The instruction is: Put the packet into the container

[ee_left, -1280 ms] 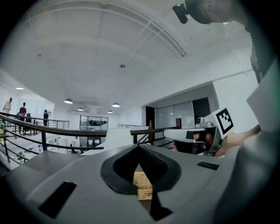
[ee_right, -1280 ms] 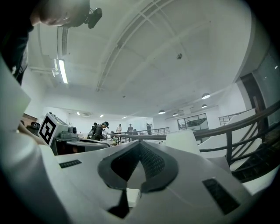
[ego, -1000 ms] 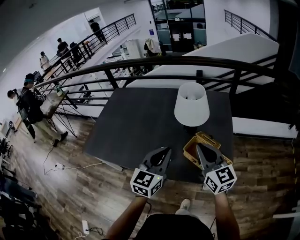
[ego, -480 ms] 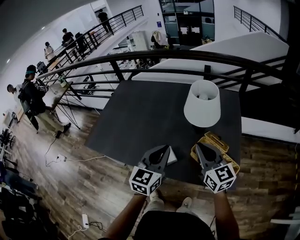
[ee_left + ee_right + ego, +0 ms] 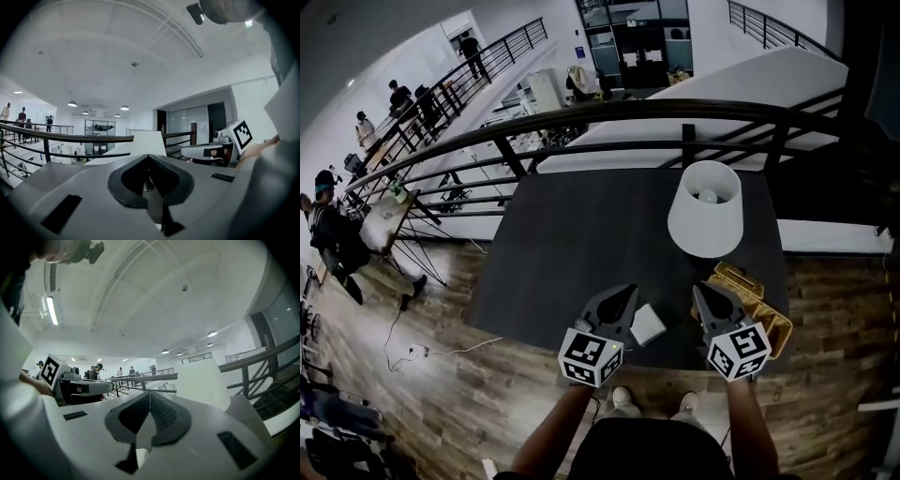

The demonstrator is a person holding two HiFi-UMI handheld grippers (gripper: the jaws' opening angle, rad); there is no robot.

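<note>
Step in hand: approach, no grasp yet. We see the packet lying flat on the bench close to its near edge, just right of the left gripper and between the two grippers. The container sits at the near right corner, partly behind the right gripper, near the packet but not touching it. A lamp stands just beyond the container.

Fingers: both pairs are closed tip to tip with nothing between them, as each gripper view shows.

Next move, as we judge it: one gripper has to open its fingers, drop to the packet, and close on an edge. The packet lies flat, so it likely needs a low, angled pick. Then a short carry right into the container.

Pose: both forearms reach out from the near side. The grippers are side by side and point far across the bench, roughly level, over its near edge.
</note>
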